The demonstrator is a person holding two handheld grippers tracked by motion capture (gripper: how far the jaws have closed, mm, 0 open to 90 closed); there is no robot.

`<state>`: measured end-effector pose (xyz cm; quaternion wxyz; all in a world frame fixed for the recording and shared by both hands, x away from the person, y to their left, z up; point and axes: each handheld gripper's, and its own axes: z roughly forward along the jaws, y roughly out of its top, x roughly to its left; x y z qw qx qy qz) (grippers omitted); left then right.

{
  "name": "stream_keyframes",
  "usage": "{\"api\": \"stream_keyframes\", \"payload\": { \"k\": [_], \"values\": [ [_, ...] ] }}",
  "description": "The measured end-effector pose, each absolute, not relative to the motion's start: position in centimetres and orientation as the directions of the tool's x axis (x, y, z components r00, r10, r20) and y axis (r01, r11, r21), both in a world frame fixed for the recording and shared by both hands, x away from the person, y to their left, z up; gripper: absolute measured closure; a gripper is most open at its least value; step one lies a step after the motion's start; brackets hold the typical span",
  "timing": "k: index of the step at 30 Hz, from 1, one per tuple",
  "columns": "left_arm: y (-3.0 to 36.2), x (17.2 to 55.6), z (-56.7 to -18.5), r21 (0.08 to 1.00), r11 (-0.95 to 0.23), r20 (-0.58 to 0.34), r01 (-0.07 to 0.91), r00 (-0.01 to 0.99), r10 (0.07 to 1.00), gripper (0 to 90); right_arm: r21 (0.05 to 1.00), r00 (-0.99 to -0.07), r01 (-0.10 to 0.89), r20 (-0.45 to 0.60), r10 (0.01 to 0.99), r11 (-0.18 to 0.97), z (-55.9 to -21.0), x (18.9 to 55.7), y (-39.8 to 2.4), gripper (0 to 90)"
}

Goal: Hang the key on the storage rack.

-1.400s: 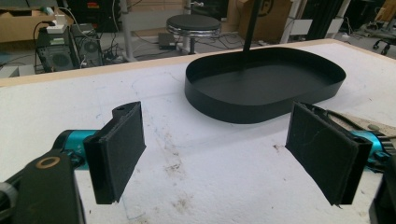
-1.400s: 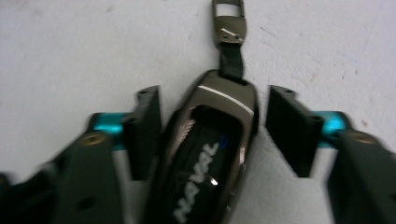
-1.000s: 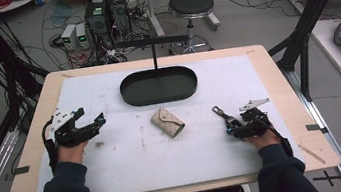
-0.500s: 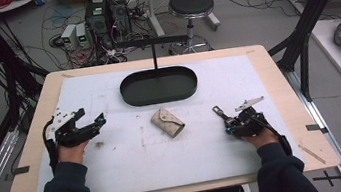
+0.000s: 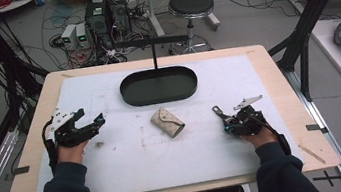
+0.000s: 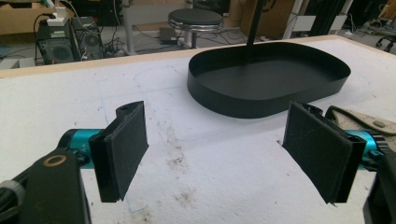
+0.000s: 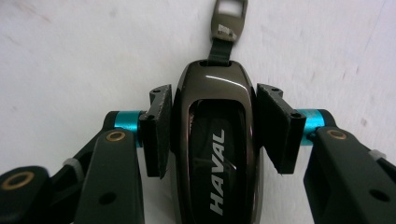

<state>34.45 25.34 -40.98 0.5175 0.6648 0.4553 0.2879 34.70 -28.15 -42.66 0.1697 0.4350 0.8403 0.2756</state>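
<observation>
- A person is sitting at the near side of the table [image 5: 275, 68], both dark sleeves coming up from the bottom of the high view, a claw tool in each hand
- The left gripper [image 5: 92, 123] is resting on the white mat toward the table's left side, its jaws standing wide apart with nothing between them; in the left gripper view [image 6: 217, 149] only stained white mat is showing between the two black pads
- The right gripper [image 5: 223, 120] is lying on the mat toward the right side, and its jaws are sitting on either side of a glossy dark key fob [image 7: 215, 140] marked HAVAL
- In the right gripper view [image 7: 212, 133] both pads are pressing against the flanks of the fob, so the claw is clamped on it
- The key fob is lying flat on the mat, its short strap and metal loop [image 7: 229, 18] pointing away from the hand
- A small beige pouch [image 5: 167, 122] is lying on the mat between the two grippers, well apart from both, just in front of the tray
- A black oval tray [image 5: 158, 85] is sitting at the far middle of the mat, with a thin black post [image 5: 153, 53] rising at its far edge
- A round black stool [image 5: 190, 5] is standing on the floor beyond the table, among cables and boxes
</observation>
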Motion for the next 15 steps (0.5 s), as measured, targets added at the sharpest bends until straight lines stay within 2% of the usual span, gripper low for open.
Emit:
{"api": "stream_keyframes", "payload": {
  "k": [15],
  "values": [
    [25.4, 34.5, -41.1, 0.95, -0.047, -0.093, 0.309, 0.422, 0.902, 21.9, 0.758, -0.564, 0.504, -0.075, 0.822, 0.414, -37.1, 38.4, -25.5, 49.9]
  ]
}}
